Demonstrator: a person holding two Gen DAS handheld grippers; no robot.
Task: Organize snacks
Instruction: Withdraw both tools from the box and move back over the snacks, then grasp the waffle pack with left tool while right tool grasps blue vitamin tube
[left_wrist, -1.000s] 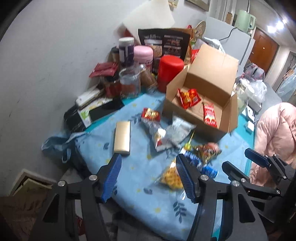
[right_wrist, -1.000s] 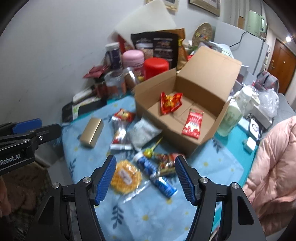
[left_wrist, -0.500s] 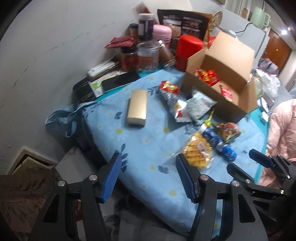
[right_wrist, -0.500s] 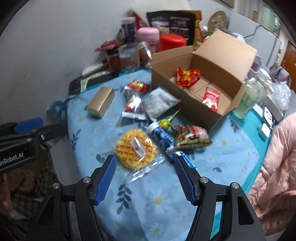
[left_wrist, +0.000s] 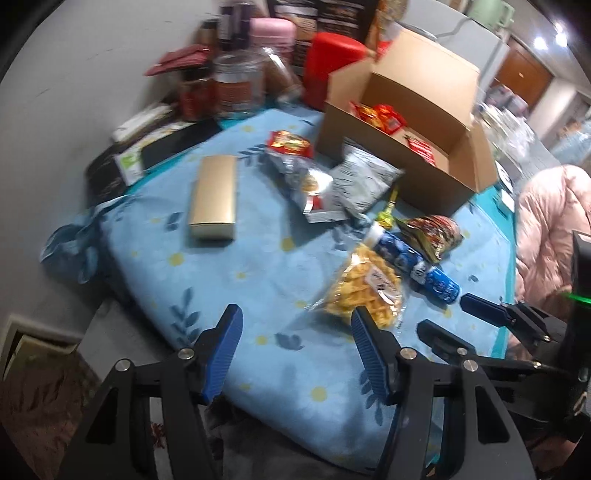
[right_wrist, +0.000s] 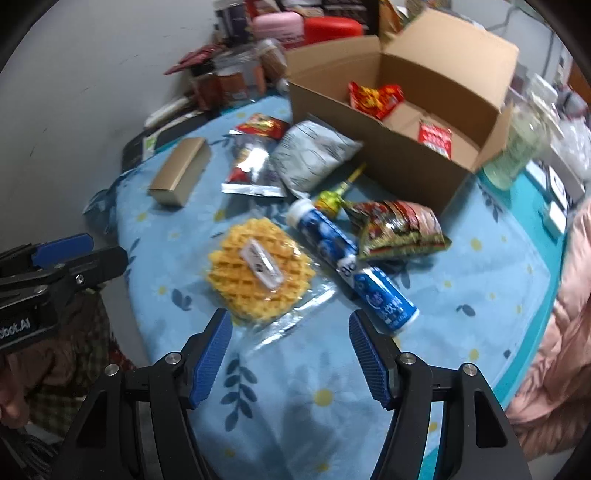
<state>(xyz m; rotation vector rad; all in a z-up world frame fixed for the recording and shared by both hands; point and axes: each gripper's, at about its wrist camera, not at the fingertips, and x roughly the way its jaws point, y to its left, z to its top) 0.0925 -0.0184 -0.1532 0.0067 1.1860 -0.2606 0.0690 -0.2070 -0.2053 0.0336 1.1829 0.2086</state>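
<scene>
Snacks lie on a blue flowered cloth (right_wrist: 480, 280). Nearest me is a wrapped yellow waffle (right_wrist: 258, 269) (left_wrist: 364, 288), with two blue-and-white bottles (right_wrist: 351, 266) (left_wrist: 410, 258) beside it and a red-green packet (right_wrist: 399, 229) (left_wrist: 434, 230) behind. Farther off lie a grey pouch (right_wrist: 314, 155) (left_wrist: 360, 181), a silver-red packet (right_wrist: 251, 166), a lollipop (right_wrist: 334, 195) and a gold box (right_wrist: 181, 170) (left_wrist: 216, 194). An open cardboard box (right_wrist: 369, 144) (left_wrist: 384, 166) holds red packets (right_wrist: 376, 98). My right gripper (right_wrist: 290, 350) hangs open just before the waffle. My left gripper (left_wrist: 295, 350) is open over bare cloth, left of the waffle.
Jars, a pink tin (left_wrist: 273, 33) and a red canister (left_wrist: 332, 62) crowd the wall behind the snacks. A green bottle (right_wrist: 517, 147) stands right of the cardboard box. A pink padded jacket (right_wrist: 554, 350) lies at the table's right edge. The cloth's near left edge drops to the floor.
Both grippers have sunk toward the table and tilted down. The snacks look larger and closer, and the waffle now lies just ahead of the right gripper. Neither jaw opening has changed.
</scene>
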